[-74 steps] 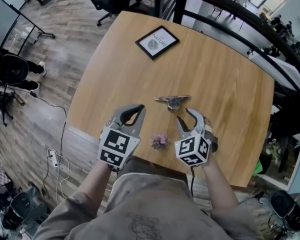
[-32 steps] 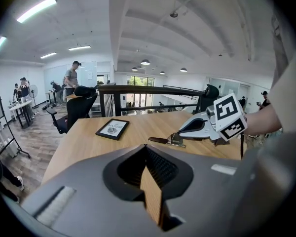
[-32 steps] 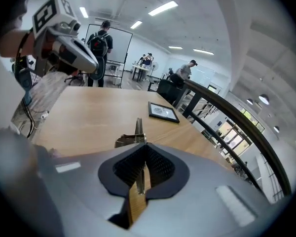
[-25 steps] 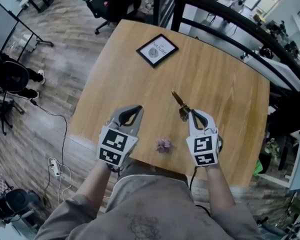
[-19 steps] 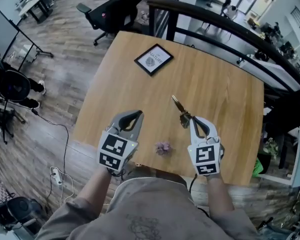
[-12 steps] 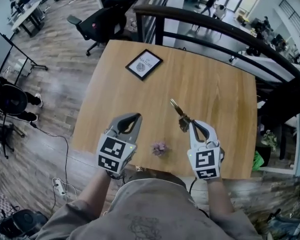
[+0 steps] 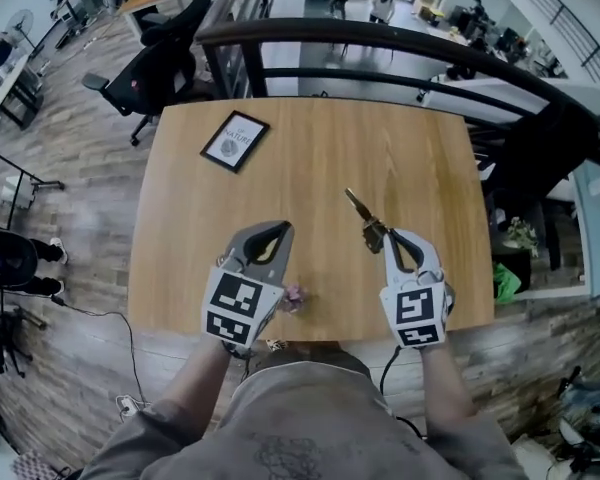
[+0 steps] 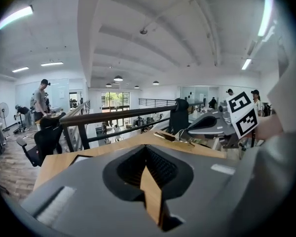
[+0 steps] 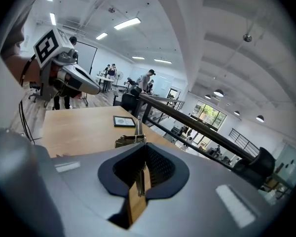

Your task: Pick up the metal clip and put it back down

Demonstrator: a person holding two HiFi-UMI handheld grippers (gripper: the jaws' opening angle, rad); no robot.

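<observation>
The metal clip (image 7: 365,220) is a brass-coloured spring clip, held off the wooden table (image 7: 380,148) in my right gripper (image 7: 388,236), which is shut on one of its handles. Its other end points away toward the table's middle. In the right gripper view the clip (image 9: 129,140) sticks out just beyond the closed jaws. My left gripper (image 7: 282,227) hovers at the left near the table's front edge, shut and empty. In the left gripper view its jaws meet, and the clip (image 8: 167,136) shows to the right.
A small purple object (image 7: 294,296) lies on the table by the front edge, between the grippers. A black-framed picture (image 7: 234,140) lies at the far left corner. A dark railing (image 7: 380,43) runs behind the table, and an office chair (image 7: 150,73) stands at the far left.
Three seconds ago the clip lay on the table with the right gripper open beside it. Over the last second both grippers rose, the clip staying in the right one.
</observation>
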